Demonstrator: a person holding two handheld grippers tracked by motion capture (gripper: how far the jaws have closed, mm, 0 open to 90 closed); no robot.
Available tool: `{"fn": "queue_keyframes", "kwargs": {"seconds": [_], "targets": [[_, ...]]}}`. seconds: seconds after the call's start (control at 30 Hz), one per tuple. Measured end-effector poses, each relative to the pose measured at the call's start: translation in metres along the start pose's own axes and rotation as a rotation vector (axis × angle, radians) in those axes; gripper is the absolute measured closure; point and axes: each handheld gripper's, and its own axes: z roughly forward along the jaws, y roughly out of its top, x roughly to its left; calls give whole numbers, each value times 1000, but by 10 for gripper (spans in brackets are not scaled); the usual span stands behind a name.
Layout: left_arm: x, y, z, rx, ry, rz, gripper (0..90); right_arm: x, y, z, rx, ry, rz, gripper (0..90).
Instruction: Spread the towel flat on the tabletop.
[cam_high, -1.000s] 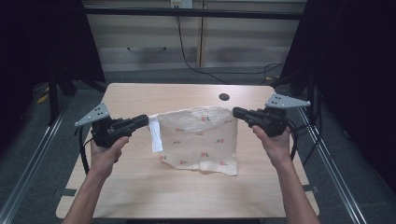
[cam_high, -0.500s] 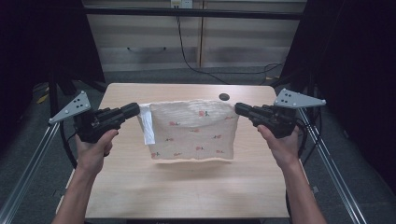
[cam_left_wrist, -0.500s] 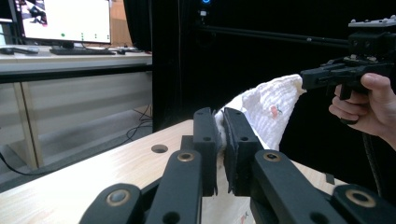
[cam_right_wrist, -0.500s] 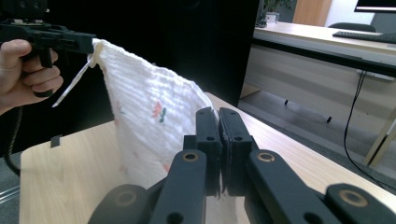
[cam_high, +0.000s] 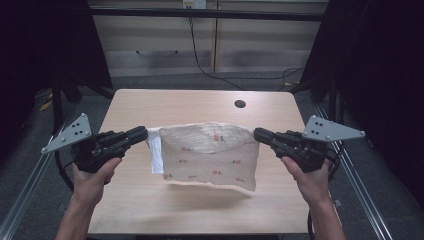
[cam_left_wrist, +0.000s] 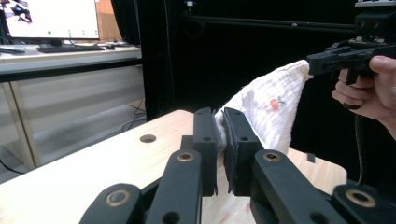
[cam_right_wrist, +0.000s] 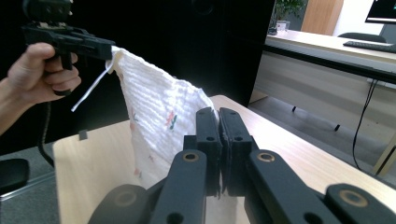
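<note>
A cream cloth (cam_high: 207, 155) with small red flower prints hangs spread above the wooden table (cam_high: 180, 105), clear of its surface. My left gripper (cam_high: 142, 134) is shut on the cloth's upper left corner, where a white folded edge (cam_high: 156, 152) hangs down. My right gripper (cam_high: 259, 134) is shut on the upper right corner. In the left gripper view my left gripper (cam_left_wrist: 219, 126) pinches the cloth (cam_left_wrist: 273, 105), and the other gripper (cam_left_wrist: 329, 58) holds the far corner. In the right gripper view my right gripper (cam_right_wrist: 218, 121) clamps the cloth (cam_right_wrist: 156, 109), which stretches to the other gripper (cam_right_wrist: 100, 49).
A small dark round hole (cam_high: 240, 104) sits near the table's far right. Metal rails (cam_high: 27, 190) run along both sides of the table. Cabinets (cam_high: 200, 45) and cables stand behind it. A desk with a monitor (cam_left_wrist: 51, 18) appears in the left gripper view.
Both grippers have risen and come toward the near edge, lifting the cloth off the table. It now hangs stretched between them instead of lying flat.
</note>
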Motion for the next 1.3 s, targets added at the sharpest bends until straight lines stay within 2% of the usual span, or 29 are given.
{"fn": "queue_keyframes", "kwargs": {"seconds": [0.07, 0.1, 0.13, 0.17, 0.2, 0.23, 0.3, 0.33, 0.37, 0.57, 0.7, 0.73, 0.87, 0.9, 0.97, 1.0, 1.07, 1.1, 1.17, 1.2, 1.3], "targets": [[2, -2, 3, 32, 16, -9, 845, 1, -1, -3, 13, -16, 5, 877], [5, -5, 7, 47, 21, -13, 845, -5, -7, 0, 32, -26, 32, 878], [9, -9, 12, 66, 26, -27, 845, -5, -7, 0, 32, -26, 32, 878], [13, -12, 17, 82, 28, -36, 845, -14, -16, 6, 51, -39, 56, 878], [18, -17, 23, 93, 28, -52, 845, -14, -16, 6, 51, -39, 56, 878], [26, -23, 31, 109, 31, -80, 845, -20, -23, 10, 62, -47, 72, 877], [37, -32, 45, 130, 43, -95, 845, -36, -38, 21, 81, -57, 111, 877], [43, -36, 52, 145, 47, -112, 844, -50, -52, 32, 112, -72, 139, 877], [48, -40, 58, 160, 48, -126, 844, -50, -52, 32, 112, -72, 139, 877], [74, -67, 93, 233, 74, -174, 843, -83, -85, 60, 181, -111, 200, 877], [89, -86, 107, 273, 98, -222, 840, -99, -102, 76, 223, -117, 247, 876], [93, -92, 111, 282, 107, -240, 837, -106, -110, 85, 249, -129, 258, 875], [106, -106, 123, 318, 134, -278, 832, -117, -121, 95, 264, -131, 282, 862], [109, -109, 125, 325, 132, -287, 832, -124, -127, 101, 279, -142, 298, 845], [115, -112, 130, 331, 148, -313, 830, -127, -130, 103, 283, -153, 304, 838], [118, -114, 132, 332, 154, -323, 827, -134, -137, 109, 281, -168, 349, 831], [122, -117, 135, 329, 167, -334, 816, -137, -140, 110, 282, -174, 358, 833], [123, -117, 135, 335, 174, -337, 782, -139, -142, 112, 281, -180, 364, 830], [124, -118, 136, 344, 186, -341, 653, -141, -145, 113, 288, -176, 377, 813], [124, -118, 136, 337, 192, -346, 653, -141, -145, 113, 288, -176, 377, 813], [127, -117, 128, 325, 208, -362, 563, -136, -143, 109, 298, -173, 351, 792]]}}
